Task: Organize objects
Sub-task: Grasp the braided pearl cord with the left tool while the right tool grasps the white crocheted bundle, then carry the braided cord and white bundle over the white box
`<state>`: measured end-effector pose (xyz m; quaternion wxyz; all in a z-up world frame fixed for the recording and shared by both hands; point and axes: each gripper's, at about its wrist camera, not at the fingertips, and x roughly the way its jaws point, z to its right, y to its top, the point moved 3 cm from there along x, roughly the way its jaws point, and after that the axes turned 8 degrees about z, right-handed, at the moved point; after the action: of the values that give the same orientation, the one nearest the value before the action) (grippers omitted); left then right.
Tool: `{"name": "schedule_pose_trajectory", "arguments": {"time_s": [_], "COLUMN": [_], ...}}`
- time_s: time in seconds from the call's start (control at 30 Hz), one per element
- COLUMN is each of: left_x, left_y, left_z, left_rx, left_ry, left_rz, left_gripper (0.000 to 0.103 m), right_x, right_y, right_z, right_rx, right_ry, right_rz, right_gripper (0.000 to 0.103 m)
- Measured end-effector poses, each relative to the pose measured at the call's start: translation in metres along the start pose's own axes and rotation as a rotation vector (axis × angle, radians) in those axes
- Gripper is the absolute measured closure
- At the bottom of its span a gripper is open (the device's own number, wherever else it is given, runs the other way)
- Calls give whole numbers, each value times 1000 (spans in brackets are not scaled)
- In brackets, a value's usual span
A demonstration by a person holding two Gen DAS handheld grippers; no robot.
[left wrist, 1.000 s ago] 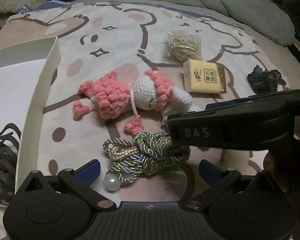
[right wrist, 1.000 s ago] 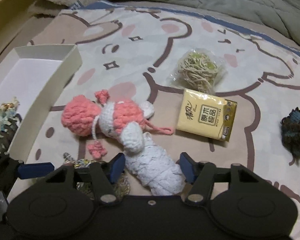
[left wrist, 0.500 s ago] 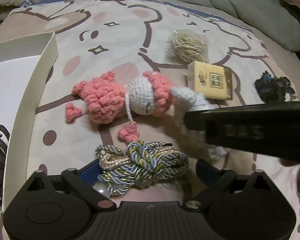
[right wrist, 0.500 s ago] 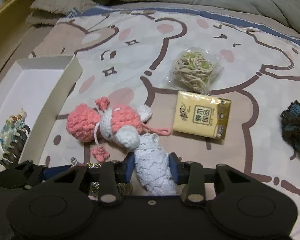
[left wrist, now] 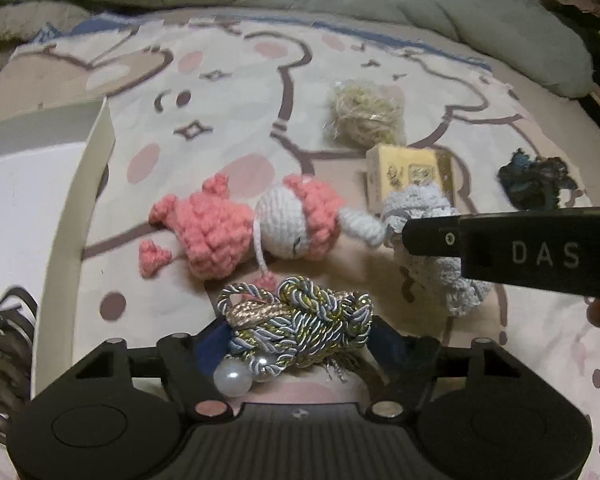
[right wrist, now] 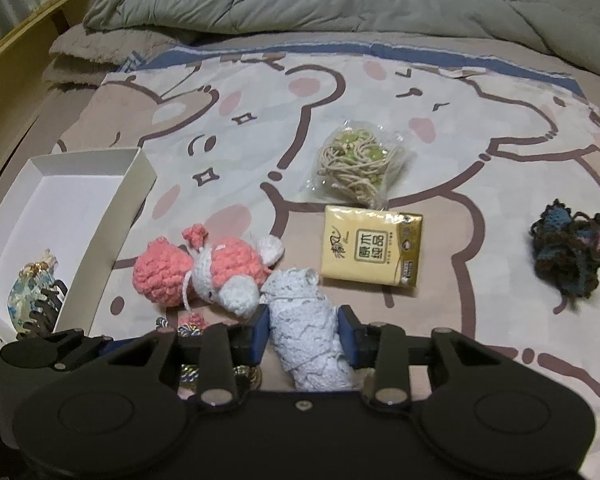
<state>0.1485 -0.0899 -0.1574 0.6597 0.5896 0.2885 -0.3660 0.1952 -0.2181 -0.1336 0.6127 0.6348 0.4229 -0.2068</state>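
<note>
Your right tool is clamped on the white lace roll, pads pressing both sides, the roll lying along the fingers just beside the pink-and-white crochet toy on the bed. Your left tool has just been closing, with the braided cord bundle and its pearl between the fingers; the left pad touches it, but I can't tell if both pads press. The white box sits at left with a hair clip inside. The tissue pack, string bag and dark yarn lie farther right.
</note>
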Motion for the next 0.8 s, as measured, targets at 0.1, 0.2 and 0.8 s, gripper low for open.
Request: {"name": "schedule_pose_trajectory", "arguments": {"time_s": [0.1,0.2,0.8], "left_x": [-10,-21,-91], "left_y": [4,5,27], "left_z": [1,1,-19], "left_rx": [13,24,19], "left_ry": [-13,-26,-82], "left_rz": [27,52,255], "left_gripper": [34,36,39], "right_x": [-10,-23,-91], "right_y": [2,4,3], "right_z": [2,4,13], "right_rx": [19,39,158], "right_ry": [-4,-17,-71], "right_rz": [26,61,230], "right_gripper": [66,66,66]}}
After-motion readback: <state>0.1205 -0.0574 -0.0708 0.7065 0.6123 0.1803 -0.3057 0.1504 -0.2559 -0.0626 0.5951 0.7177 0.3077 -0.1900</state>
